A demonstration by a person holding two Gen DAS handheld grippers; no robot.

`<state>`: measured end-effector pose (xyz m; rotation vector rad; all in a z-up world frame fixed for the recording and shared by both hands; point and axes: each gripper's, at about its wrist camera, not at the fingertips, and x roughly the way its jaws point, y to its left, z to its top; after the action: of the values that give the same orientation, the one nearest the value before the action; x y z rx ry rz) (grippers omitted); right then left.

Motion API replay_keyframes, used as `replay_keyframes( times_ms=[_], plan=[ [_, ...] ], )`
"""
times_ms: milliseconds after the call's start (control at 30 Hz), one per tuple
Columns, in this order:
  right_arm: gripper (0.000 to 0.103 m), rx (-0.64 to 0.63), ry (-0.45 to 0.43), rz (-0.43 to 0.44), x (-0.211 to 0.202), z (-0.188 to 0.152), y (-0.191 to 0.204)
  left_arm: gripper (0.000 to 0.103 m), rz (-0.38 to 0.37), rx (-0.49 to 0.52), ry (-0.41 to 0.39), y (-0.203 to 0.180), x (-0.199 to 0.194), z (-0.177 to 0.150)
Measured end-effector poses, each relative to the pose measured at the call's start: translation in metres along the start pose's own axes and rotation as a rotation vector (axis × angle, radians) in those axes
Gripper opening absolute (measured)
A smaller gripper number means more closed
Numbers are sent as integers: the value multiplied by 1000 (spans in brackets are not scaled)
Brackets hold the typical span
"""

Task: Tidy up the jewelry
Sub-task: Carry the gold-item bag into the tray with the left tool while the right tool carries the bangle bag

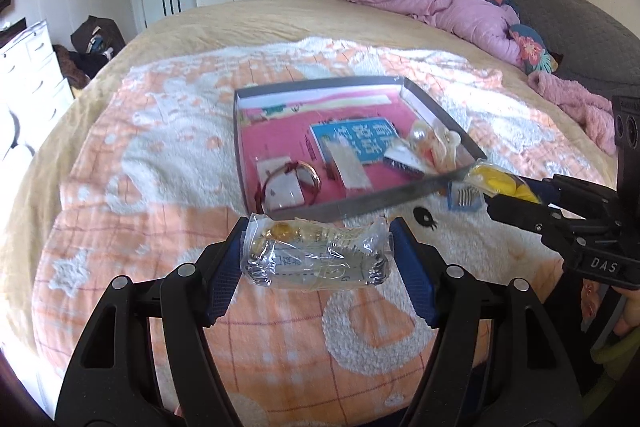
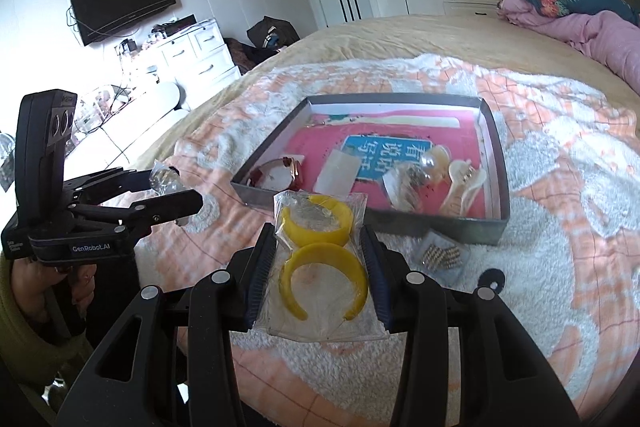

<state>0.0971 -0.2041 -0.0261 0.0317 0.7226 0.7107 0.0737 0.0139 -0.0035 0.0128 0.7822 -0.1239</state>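
We are in the carrying step: both tongs are loaded and held above the patterned blanket (image 1: 168,155), just short of the shallow box (image 1: 362,209) that serves as the jewelry tray. Our left gripper (image 1: 318,255) pinches a crinkled clear packet (image 1: 316,259) with small gold-toned pieces inside, its pads pressing on the two ends of the plastic. Our right gripper (image 2: 318,267) is pressed in on a clear bag (image 2: 320,267) holding two yellow cuff bangles (image 2: 322,279), the pads flattening the bag's sides. The box already holds a red-and-gold bracelet (image 1: 290,181), a pearl piece and pale hair clips (image 2: 460,183) near its right wall, while one small packet of silver beads (image 2: 440,255) lies on the blanket just outside the near wall. We judge the next move calls for bringing each bag over the near rim, lowering it onto bare pink floor away from the items already there, then spreading the pads. The slippery plastic could slide, so we should keep both grips level.
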Motion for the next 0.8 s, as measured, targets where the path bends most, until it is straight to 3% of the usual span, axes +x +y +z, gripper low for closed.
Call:
replay_keyframes(
  times_ms=[433, 800],
  plan=[
    [42, -3, -49, -11, 3, 30, -9, 62, 7, 1, -28, 7, 17, 30],
    [42, 55, -108, -95, 5, 57, -54, 62, -15, 23, -32, -4, 48, 58]
  ],
)
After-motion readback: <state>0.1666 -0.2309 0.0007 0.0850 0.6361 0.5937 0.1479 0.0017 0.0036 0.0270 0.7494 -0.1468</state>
